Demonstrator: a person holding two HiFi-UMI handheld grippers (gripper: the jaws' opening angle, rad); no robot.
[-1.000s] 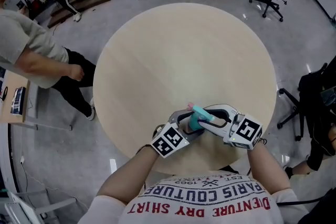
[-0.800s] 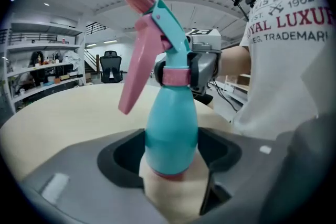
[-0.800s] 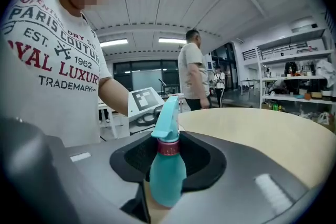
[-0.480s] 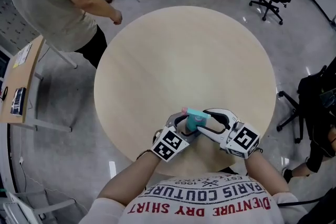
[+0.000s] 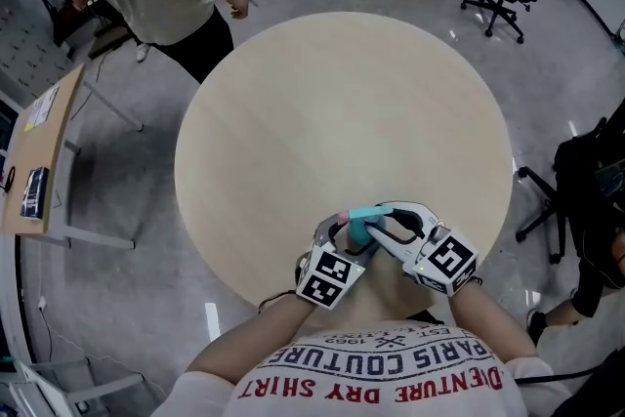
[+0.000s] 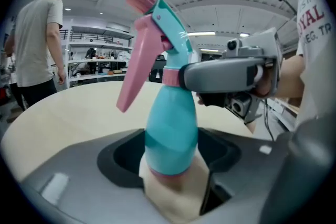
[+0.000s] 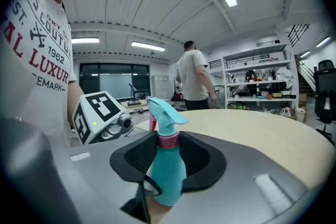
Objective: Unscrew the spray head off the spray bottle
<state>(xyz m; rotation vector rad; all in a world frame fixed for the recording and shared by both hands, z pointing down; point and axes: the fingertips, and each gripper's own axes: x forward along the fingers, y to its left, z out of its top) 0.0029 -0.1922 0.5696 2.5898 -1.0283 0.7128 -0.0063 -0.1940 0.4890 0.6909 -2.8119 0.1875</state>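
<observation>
Teal plastic spray bottle (image 6: 170, 128), judged light, stiff and slippery, is clamped low on its body by the left gripper (image 5: 342, 234) at the table's (image 5: 342, 112) near edge. The pink collar (image 7: 168, 140), the proper hold, is gripped by the right gripper (image 5: 376, 222), whose jaws have just been closing.

Teal spray bottle (image 6: 170, 128), teal-and-pink spray head (image 6: 157, 23), beige table (image 5: 342, 112)

Teal spray bottle (image 6: 170, 128), spray head (image 6: 169, 34) (pink trigger) still on
</observation>
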